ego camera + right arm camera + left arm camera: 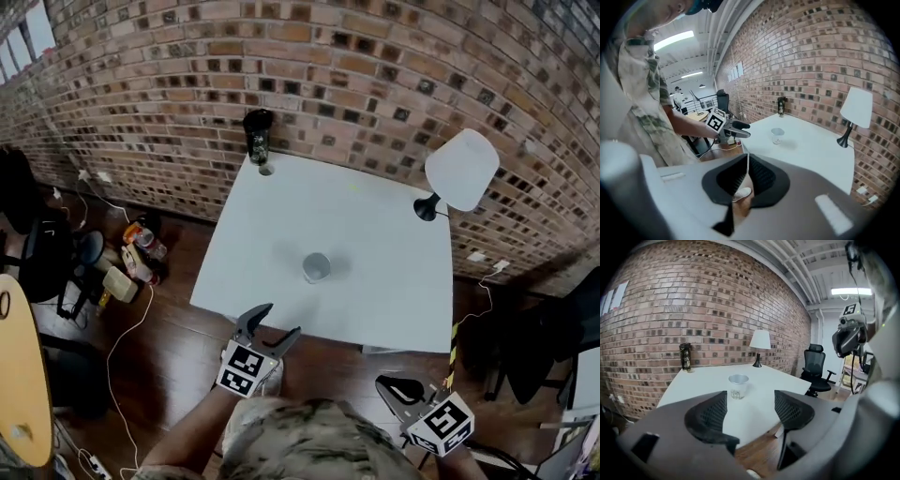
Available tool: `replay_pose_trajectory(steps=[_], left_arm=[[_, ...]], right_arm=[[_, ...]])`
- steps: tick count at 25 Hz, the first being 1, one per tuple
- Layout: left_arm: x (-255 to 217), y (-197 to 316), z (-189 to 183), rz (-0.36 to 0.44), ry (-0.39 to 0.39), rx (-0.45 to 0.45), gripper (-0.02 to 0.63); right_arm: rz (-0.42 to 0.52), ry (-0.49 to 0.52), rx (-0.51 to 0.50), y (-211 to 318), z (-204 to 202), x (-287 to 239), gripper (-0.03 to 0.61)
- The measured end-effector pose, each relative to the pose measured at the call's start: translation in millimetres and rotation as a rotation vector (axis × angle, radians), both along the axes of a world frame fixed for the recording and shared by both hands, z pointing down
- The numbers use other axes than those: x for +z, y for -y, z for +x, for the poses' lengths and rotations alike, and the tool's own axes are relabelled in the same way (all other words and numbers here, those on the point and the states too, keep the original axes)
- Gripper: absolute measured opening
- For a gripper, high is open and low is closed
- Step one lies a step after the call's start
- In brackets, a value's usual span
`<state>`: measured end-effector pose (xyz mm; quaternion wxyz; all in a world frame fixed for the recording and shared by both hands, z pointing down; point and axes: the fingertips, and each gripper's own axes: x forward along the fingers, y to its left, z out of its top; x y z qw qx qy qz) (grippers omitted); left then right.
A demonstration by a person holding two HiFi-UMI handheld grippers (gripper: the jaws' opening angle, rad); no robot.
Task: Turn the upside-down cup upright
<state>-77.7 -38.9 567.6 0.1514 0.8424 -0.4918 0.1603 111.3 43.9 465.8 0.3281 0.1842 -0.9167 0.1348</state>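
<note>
A clear cup stands mouth-up near the middle of the white table. It also shows in the left gripper view as the cup and in the right gripper view as the cup. My left gripper hangs off the table's near edge, short of the cup, open with nothing between its pads; its own camera shows the left gripper lined up on the cup. My right gripper is lower right over the floor, shut and empty; its camera shows the right gripper above a shoe.
A dark bottle stands at the table's far edge by the brick wall. A white-shaded lamp is at the far right corner. Bottles and cables lie on the floor at left. Office chairs stand on both sides.
</note>
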Motion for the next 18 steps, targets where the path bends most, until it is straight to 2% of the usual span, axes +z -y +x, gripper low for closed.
replay_pose_trajectory(steps=[4,8,12,15,18], left_arm=[[-38.2,-93.7,40.8,-0.042,-0.040,-0.069,0.300],[-67.2,-201.3,86.5,-0.110,-0.132,-0.163,0.296],[-85.3,-300.1,116.4,-0.191,-0.127,-0.194,0.295],[-100.0,-343.0,129.5,-0.196,-0.116,-0.196,0.287],[-118.1,-371.3,136.4,-0.180,-0.153,-0.198,0.287]], right_arm=[[-0.007,0.055,-0.080,-46.7,48.0,3.7,0.014],[-0.042,0.091,-0.156,-96.1,88.8,12.6,0.014],[-0.068,0.125,-0.233,-144.7,101.6,9.3,0.014],[-0.073,0.156,-0.260,-175.8,101.1,7.6,0.014],[-0.075,0.176,-0.264,-205.4,93.5,3.3,0.016]])
